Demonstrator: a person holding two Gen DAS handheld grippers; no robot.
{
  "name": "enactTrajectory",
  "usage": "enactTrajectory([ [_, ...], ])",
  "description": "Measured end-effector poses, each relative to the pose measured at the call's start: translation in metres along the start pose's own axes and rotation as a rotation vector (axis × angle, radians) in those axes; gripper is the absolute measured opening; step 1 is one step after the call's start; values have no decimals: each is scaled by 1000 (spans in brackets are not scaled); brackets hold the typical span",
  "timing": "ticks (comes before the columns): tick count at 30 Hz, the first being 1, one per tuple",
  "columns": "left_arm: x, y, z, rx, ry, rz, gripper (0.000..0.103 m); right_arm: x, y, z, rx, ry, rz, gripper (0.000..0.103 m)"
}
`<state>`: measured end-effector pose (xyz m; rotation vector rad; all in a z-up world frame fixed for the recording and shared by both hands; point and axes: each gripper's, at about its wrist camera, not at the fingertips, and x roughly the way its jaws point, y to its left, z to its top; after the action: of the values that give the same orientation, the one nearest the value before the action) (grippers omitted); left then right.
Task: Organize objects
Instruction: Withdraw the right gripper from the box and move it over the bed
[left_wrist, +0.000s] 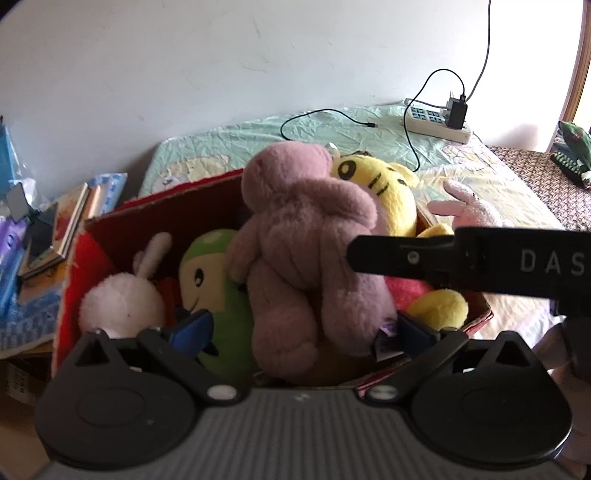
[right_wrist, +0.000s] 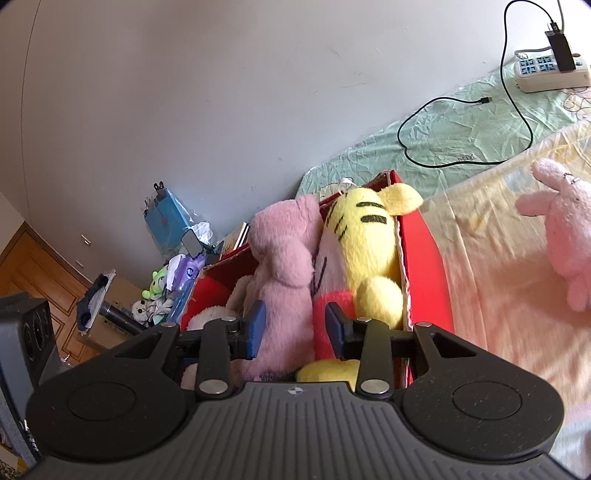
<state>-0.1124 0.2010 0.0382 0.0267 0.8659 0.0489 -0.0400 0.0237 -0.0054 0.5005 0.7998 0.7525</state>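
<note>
A red cardboard box (left_wrist: 110, 221) on the bed holds several plush toys. A mauve plush (left_wrist: 295, 236) stands upright in its middle, leaning on a yellow striped tiger plush (left_wrist: 384, 192). A green plush (left_wrist: 210, 269) and a white rabbit plush (left_wrist: 122, 302) lie to its left. My left gripper (left_wrist: 303, 332) is open wide, its blue pads on either side of the mauve plush's lower end. My right gripper (right_wrist: 293, 328) is narrowed on the mauve plush (right_wrist: 284, 273), beside the tiger plush (right_wrist: 365, 236); in the left wrist view one right fingertip (left_wrist: 369, 254) lies across it. A pink bunny plush (right_wrist: 565, 221) lies on the bed.
A white power strip (left_wrist: 436, 122) with a black charger and a looping cable (left_wrist: 317, 114) lies on the green sheet by the wall. Books and packets (left_wrist: 55, 229) are piled left of the box. A wooden cabinet (right_wrist: 40, 266) stands further left.
</note>
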Motion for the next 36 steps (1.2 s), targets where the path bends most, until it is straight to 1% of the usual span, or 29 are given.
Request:
enactTrajectory([
  [6, -7, -2, -1, 1, 7, 30, 102, -11, 2, -8, 12, -19, -17, 39],
  [10, -11, -2, -4, -4, 9, 44, 102, -16, 3, -14, 10, -41, -47, 40],
  [11, -13, -2, -5, -3, 3, 51, 102, -17, 4, -15, 9, -47, -54, 41],
  [13, -16, -4, -6, -1, -4, 60, 102, -19, 5, -17, 8, -55, -60, 49],
  [16, -20, -4, -7, -7, -11, 65, 102, -23, 7, -21, -9, -63, -70, 50],
  [20, -24, -4, -9, -12, -10, 59, 102, -28, 9, -25, -24, -71, -77, 50],
  [27, -30, -6, -14, -25, -22, 57, 102, -37, 8, -29, -8, -80, -77, 50],
  [29, -32, -5, -16, -36, -28, 44, 102, -39, 7, -32, 1, -84, -74, 51],
  [32, -37, -2, -21, -60, -48, 4, 102, -44, 8, -37, -9, -104, -70, 50],
  [36, -44, -3, -27, -63, -83, -5, 102, -52, 11, -44, -30, -116, -65, 50],
])
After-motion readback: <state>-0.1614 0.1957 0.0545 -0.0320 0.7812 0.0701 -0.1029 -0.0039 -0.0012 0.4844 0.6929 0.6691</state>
